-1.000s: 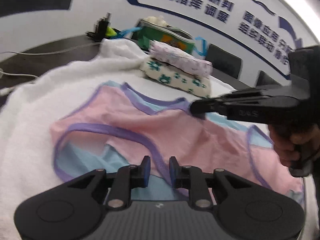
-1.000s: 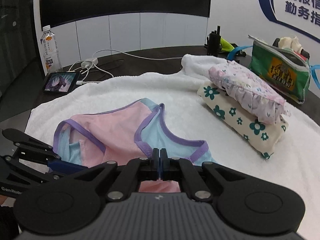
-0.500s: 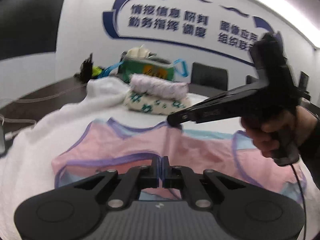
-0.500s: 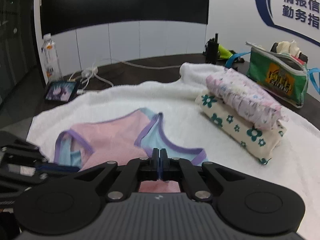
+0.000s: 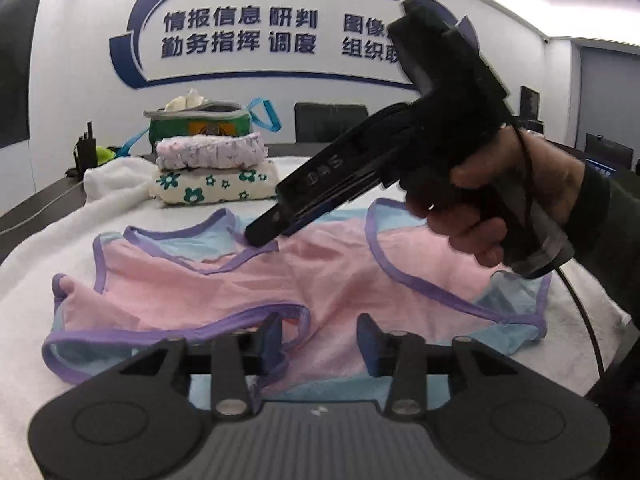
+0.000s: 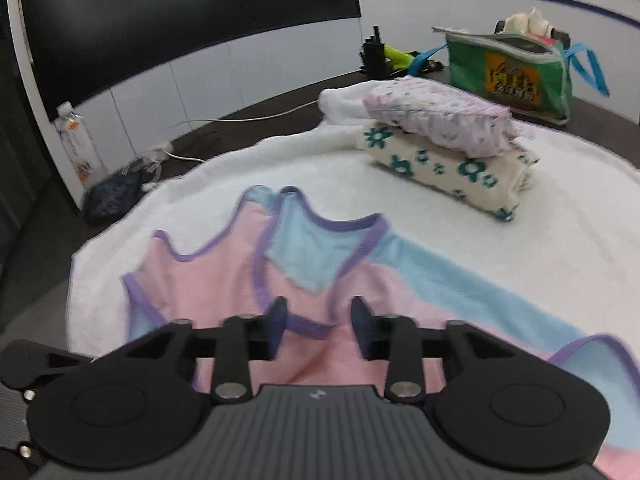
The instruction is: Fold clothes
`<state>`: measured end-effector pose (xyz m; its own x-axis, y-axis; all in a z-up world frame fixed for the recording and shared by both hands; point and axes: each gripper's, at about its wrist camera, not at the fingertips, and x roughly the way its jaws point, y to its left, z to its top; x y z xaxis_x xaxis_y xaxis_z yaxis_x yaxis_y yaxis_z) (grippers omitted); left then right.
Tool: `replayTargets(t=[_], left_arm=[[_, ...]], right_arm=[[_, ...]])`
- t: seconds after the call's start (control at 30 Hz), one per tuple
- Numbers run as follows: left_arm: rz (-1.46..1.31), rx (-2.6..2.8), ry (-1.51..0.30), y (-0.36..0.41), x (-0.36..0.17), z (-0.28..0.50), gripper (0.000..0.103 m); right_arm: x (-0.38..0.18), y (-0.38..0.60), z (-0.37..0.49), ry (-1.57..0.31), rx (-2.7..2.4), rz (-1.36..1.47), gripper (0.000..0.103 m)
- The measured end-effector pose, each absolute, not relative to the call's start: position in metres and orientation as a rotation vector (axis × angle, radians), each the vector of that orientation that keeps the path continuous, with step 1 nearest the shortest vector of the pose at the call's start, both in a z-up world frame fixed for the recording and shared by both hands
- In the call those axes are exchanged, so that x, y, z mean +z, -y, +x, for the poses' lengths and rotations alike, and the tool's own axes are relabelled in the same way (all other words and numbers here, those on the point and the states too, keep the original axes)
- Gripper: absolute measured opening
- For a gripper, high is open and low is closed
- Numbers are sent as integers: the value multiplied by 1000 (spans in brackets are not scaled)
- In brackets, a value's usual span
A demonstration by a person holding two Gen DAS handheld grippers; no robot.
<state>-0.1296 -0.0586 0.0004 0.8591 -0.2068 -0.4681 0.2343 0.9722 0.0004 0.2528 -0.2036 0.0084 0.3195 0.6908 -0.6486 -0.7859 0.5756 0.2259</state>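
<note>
The pink top [image 5: 248, 284] is spread on the white towel [image 6: 360, 204] — under both grippers, left [image 5: 320, 336] and right [image 6: 316, 322], whose jaws have just been opening; nothing is gripped.

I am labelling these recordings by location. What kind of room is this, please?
Probably an office meeting room, not a home: a large blue wall sign with Chinese characters, a dark conference table under the white towel, and black office chairs behind.
</note>
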Motion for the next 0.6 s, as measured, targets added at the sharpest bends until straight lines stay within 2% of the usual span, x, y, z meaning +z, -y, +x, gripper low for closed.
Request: replayTargets(t=[0.07,0.1,0.27,0.43,0.53,0.57,0.6], left_arm=[[55,-258,-473,55,4,-135,40],[40,-274,-465,49,7,-139,40],[-25,-123,-412,-11,25,-160,40],[1,90,-542,-56,12,-141,39],[71,78,-583,-49,3,-134,39],[75,86,-584,-46,2,-134,37],[66,102,-580,-45,2,-134,23]], right_arm=[[4,197,250,-777,971,-153,10],[1,194,249,-771,941,-177,0],[4,209,241,-735,817,-208,0],[23,213,218,-619,802,-225,5],[33,184,185,-543,1014,-312,16],[31,172,174,-540,1075,-361,19],[26,160,164,-545,1116,-412,20]])
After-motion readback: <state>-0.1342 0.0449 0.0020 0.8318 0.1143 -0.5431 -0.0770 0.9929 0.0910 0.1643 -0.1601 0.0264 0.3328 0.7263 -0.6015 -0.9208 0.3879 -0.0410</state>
